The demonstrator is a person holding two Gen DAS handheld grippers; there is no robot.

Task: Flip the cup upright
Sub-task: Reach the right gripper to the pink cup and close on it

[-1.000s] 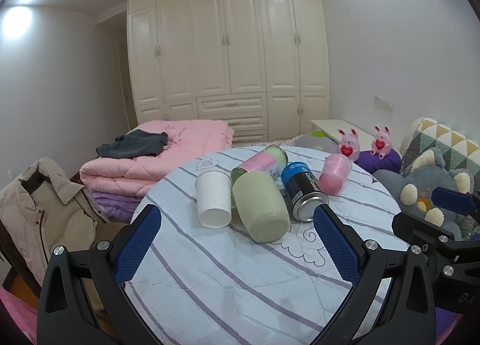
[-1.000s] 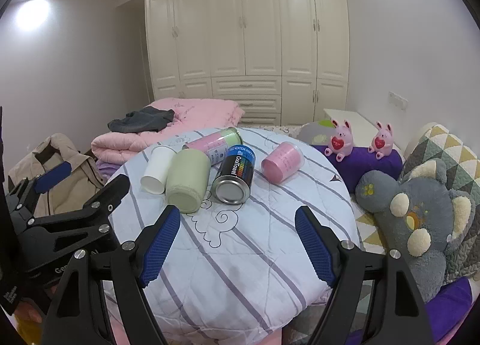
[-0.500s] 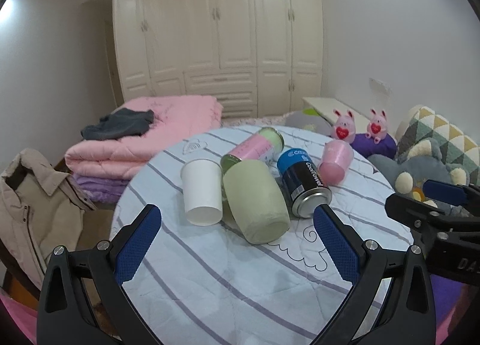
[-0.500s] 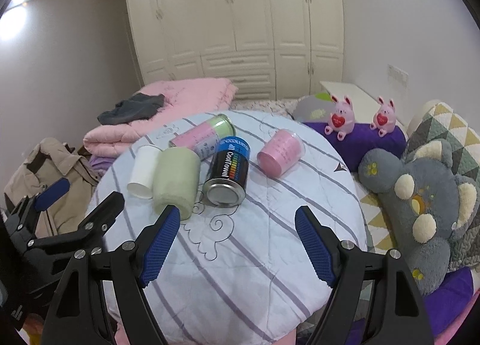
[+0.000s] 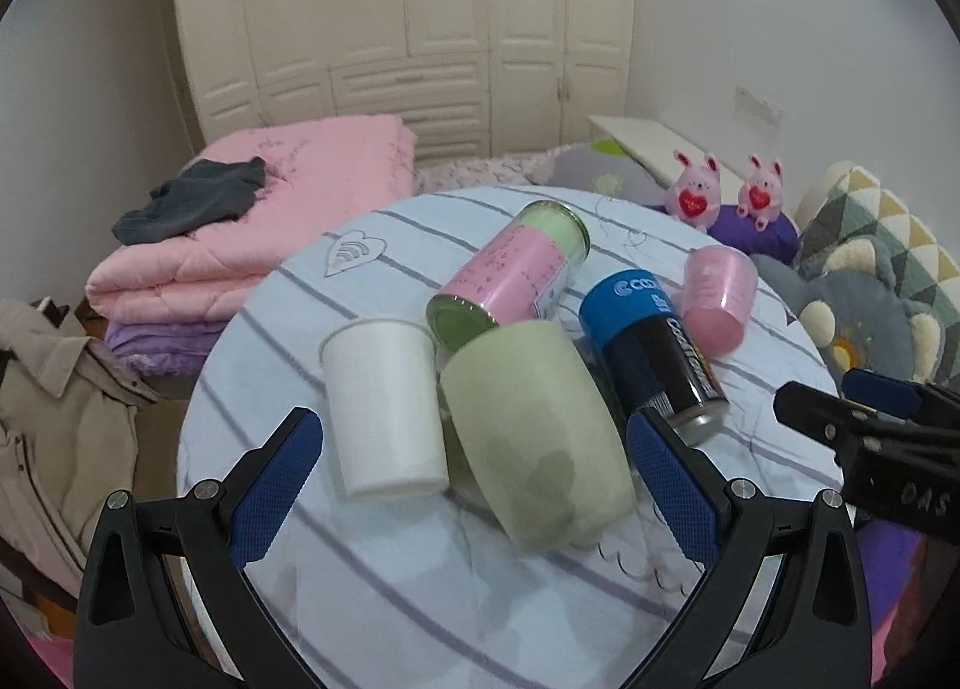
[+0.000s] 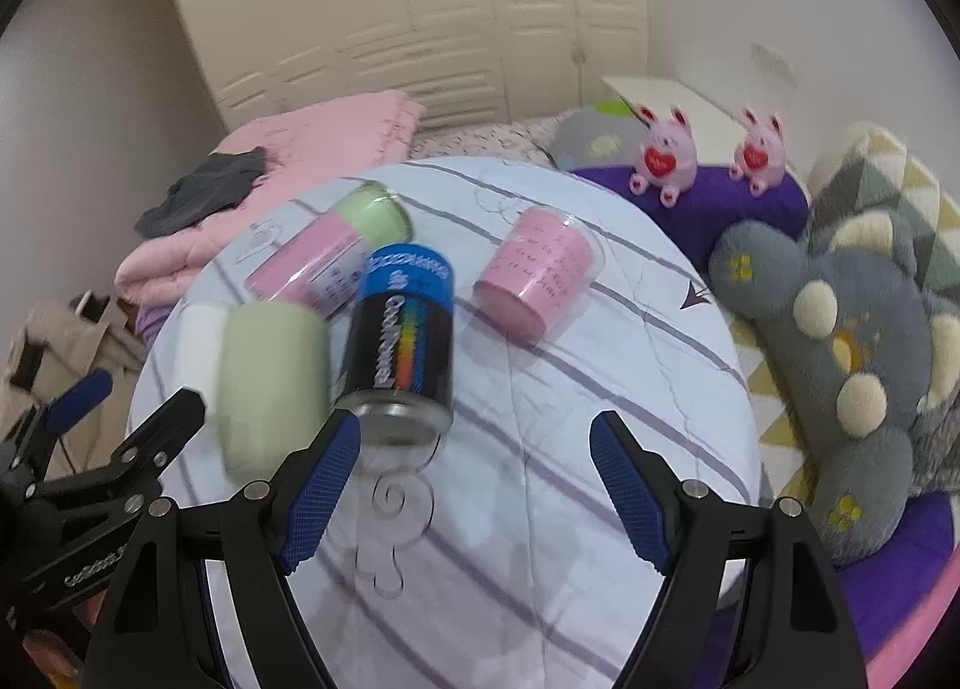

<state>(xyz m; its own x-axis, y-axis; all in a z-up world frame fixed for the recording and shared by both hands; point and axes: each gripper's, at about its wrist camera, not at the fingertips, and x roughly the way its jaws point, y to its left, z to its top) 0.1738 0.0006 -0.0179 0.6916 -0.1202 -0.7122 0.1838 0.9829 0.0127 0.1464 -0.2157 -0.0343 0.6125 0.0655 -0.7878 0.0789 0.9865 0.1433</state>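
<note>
A pale green cup (image 5: 534, 431) lies on its side on the round striped table (image 5: 420, 599), also seen in the right wrist view (image 6: 270, 383). A white paper cup (image 5: 384, 407) stands upside down beside it. A pink cup (image 5: 717, 299) lies on its side farther right, also in the right wrist view (image 6: 537, 272). My left gripper (image 5: 474, 485) is open, just in front of the green and white cups. My right gripper (image 6: 474, 485) is open, near the blue-black can (image 6: 402, 341).
A pink-and-green jar (image 5: 510, 281) and the can (image 5: 654, 353) lie among the cups. Folded pink blankets (image 5: 252, 245) lie behind the table, a beige jacket (image 5: 48, 407) at left, plush toys (image 6: 840, 341) at right. White wardrobes stand at the back.
Both grippers have moved forward and down toward the table; the cups now look larger and closer. Nothing has been grasped.
</note>
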